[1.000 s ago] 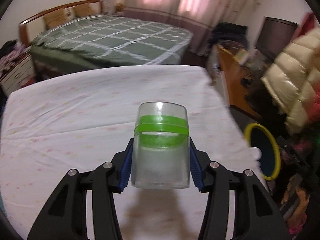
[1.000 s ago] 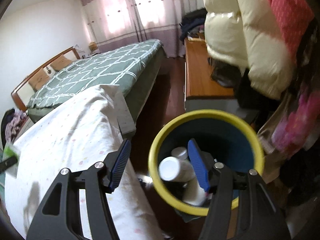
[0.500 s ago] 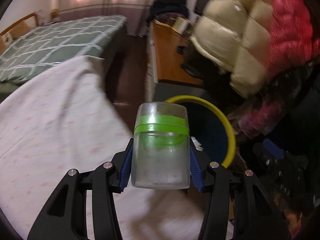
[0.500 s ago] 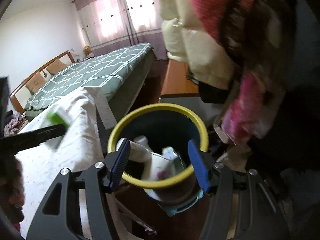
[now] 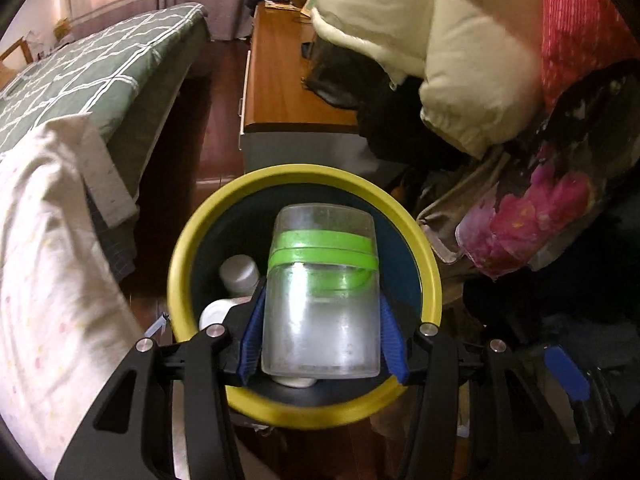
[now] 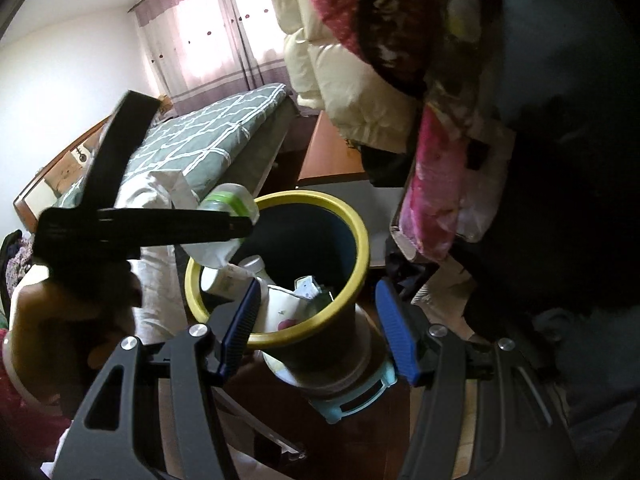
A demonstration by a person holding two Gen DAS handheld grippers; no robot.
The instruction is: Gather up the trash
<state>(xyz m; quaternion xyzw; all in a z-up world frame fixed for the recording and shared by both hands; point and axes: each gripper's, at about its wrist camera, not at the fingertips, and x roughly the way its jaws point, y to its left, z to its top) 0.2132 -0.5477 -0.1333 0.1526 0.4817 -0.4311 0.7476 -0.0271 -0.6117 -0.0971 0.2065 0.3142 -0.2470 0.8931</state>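
Note:
A cloudy clear plastic jar (image 5: 320, 292) with a green band is pinched between the blue pads of my left gripper (image 5: 320, 320). It hangs just over the mouth of a dark blue trash bin with a yellow rim (image 5: 304, 174). In the right wrist view the jar (image 6: 224, 220) sits tilted at the bin's left rim (image 6: 360, 248), and a person's hand (image 6: 60, 312) holds that gripper. White bottles (image 6: 256, 266) and crumpled packaging lie inside the bin. My right gripper (image 6: 318, 320) stands open near the bin's front side, its pads apart from it.
A bed with a white dotted sheet (image 5: 40, 260) borders the bin on the left, with a green checked bed (image 5: 80, 64) behind. A wooden cabinet (image 5: 280, 92) stands beyond the bin. Cream and pink padded jackets (image 5: 460, 40) hang close on the right.
My left gripper has swung right with the jar, from above the white sheet to over the bin. The right gripper has shifted so the bin sits nearer and lower between its fingers.

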